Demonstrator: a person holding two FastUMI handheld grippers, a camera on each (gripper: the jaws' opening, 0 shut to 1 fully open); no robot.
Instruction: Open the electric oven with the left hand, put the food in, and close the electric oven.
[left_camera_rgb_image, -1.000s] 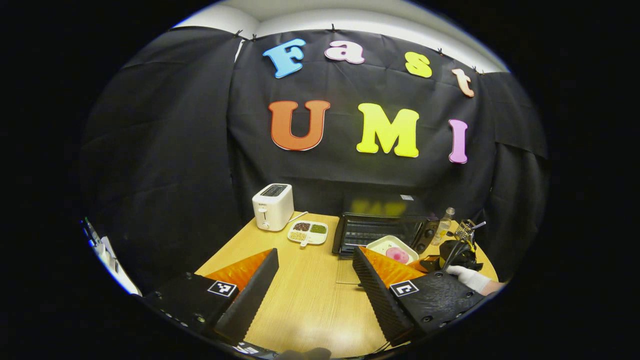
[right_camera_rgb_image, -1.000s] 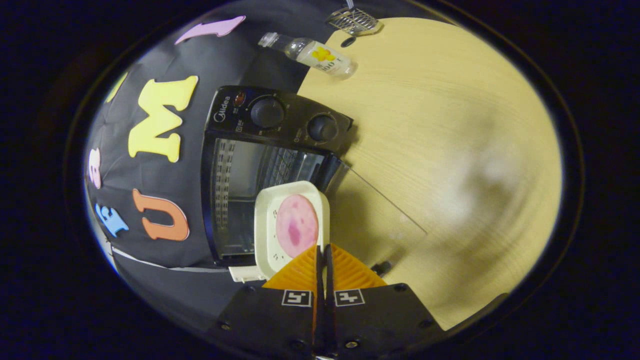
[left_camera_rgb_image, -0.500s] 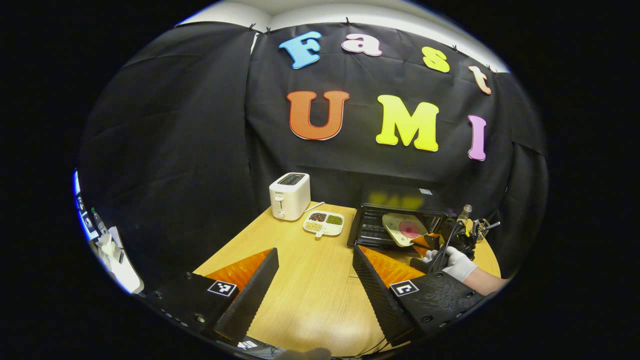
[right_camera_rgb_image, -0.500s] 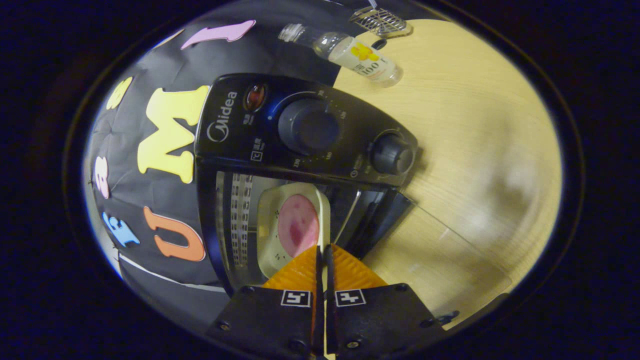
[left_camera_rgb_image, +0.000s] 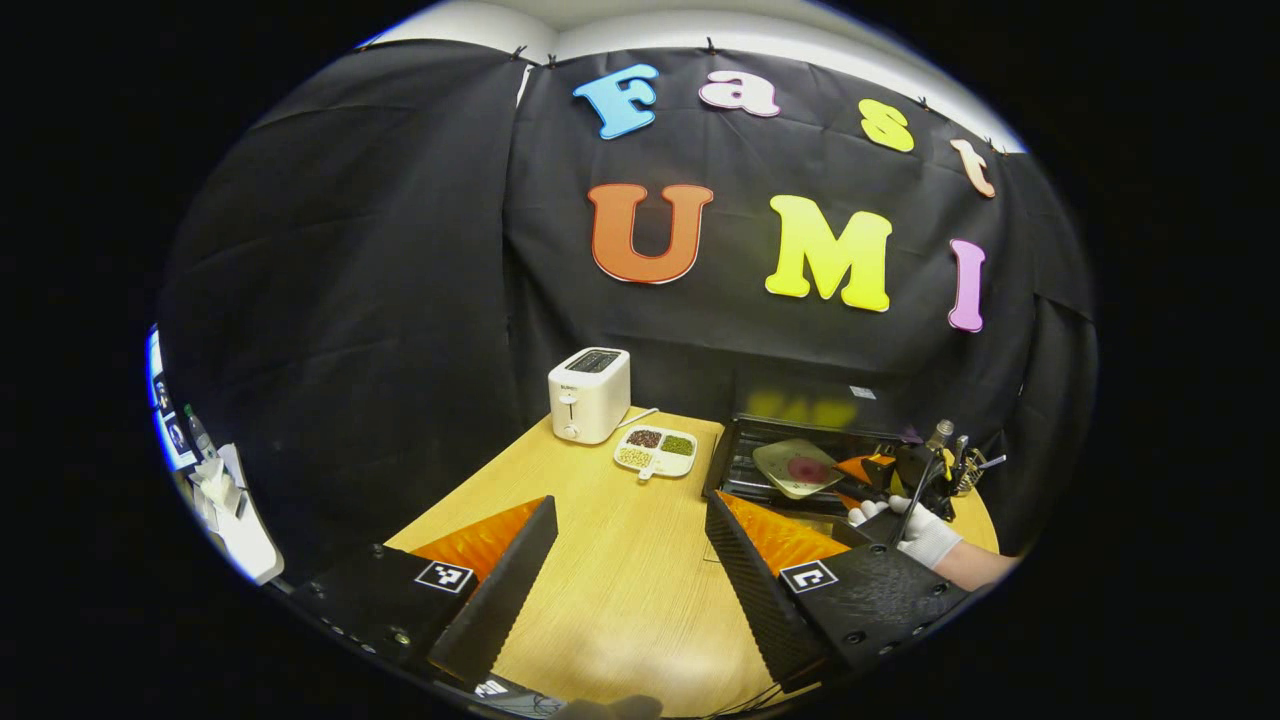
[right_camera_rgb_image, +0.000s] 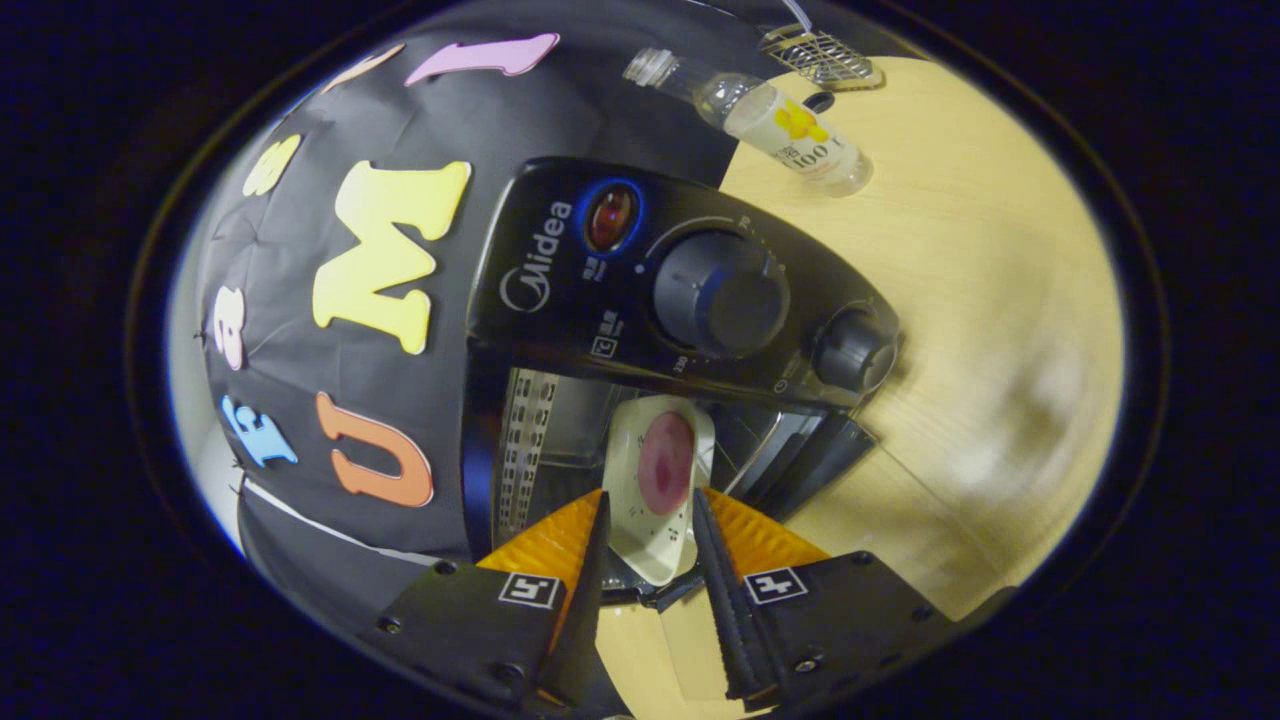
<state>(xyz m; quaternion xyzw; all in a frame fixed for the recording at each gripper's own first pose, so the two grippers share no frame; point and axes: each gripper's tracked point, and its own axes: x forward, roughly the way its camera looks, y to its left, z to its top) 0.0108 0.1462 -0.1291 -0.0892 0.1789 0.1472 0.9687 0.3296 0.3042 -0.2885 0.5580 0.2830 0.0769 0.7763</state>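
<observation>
Left gripper (left_camera_rgb_image: 625, 540) held level and low, jaws spread wide with nothing between them. Right gripper (right_camera_rgb_image: 647, 535) rolled onto its side, fingers (right_camera_rgb_image: 588, 580) parted. Gloved hand (left_camera_rgb_image: 920, 530) gripping the right gripper's body.

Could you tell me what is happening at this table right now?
A person is loading an electric oven whose door is down. The right gripper has its fingers apart around a pale plate with a pink slice of food, which sits inside the oven. The left gripper hangs open above the wooden table, holding nothing. The door is not yet shut.
</observation>
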